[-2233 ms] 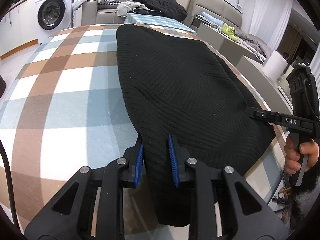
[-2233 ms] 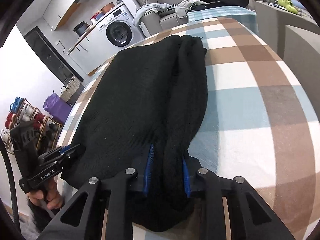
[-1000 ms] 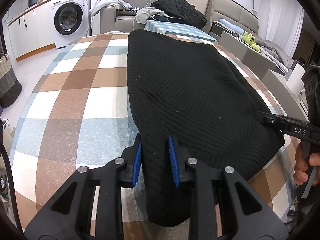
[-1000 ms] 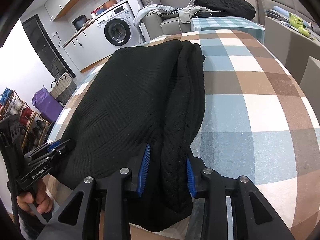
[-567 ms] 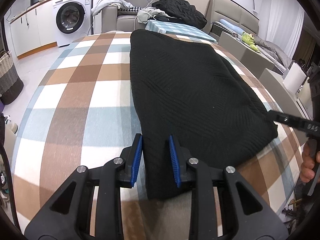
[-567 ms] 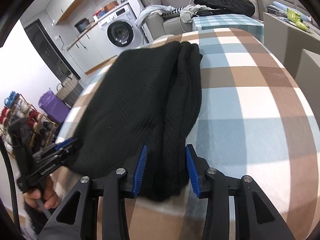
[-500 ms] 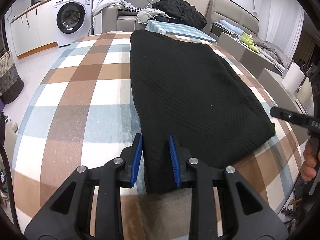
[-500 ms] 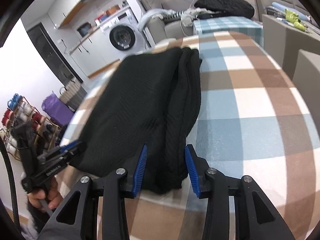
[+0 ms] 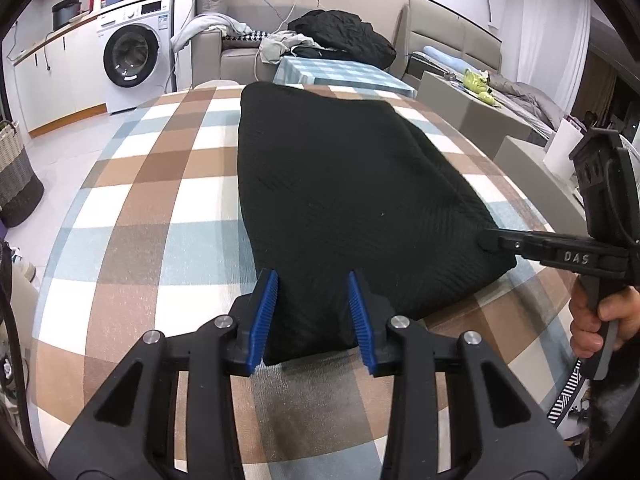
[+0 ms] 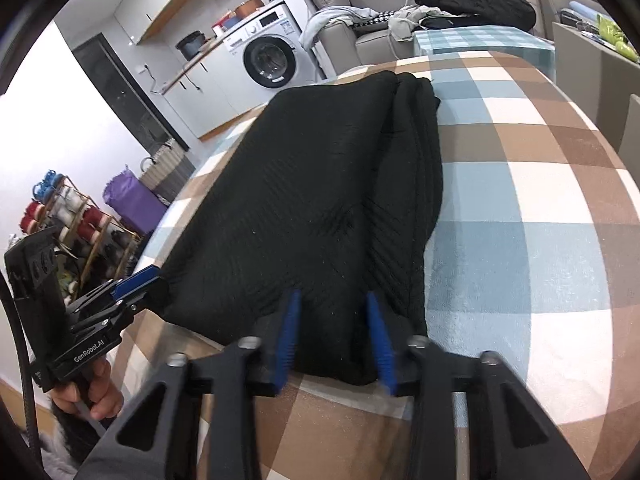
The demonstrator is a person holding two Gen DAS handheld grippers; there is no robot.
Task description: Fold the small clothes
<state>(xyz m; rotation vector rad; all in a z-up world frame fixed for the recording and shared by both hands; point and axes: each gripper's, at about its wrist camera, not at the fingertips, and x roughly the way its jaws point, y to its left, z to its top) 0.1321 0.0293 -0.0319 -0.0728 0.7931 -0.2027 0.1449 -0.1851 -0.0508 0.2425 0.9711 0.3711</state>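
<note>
**Inspector:** Garment [image 9: 340,184]: black knit, folded lengthwise, lying flat on the checked table [image 9: 160,200]. Its near end sits close to the table's front edge and its far end reaches toward the back edge. Doubled layers run along its right side.

**Clerk:** Left gripper [image 9: 312,312]?

**Inspector:** At the near left corner of the garment. Its jaws have just been opening. The corner lies between the blue pads [image 9: 264,312] and rests on the table, so I record it as released.

**Clerk:** Right gripper [image 10: 333,338]?

**Inspector:** At the near right corner, over the thick folded edge. Its jaws have just been closing. Cloth fills the gap between its pads and they bear on it, so I record it as grasping the garment. That view is slightly blurred.

**Clerk:** Do the two tools touch?

**Inspector:** No, they are well apart, one at each near corner. From the left camera, the right tool's tip meets the garment's edge. A hand [image 9: 592,320] grips its handle off the table's side. From the right camera, another hand [image 10: 92,396] holds the left tool in the same way.

**Clerk:** Surroundings?

**Inspector:** Washer [image 9: 132,56] against the far wall. A sofa [image 9: 224,52] stands behind the table with loose clothes heaped on it. Nothing else lies on the table.
</note>
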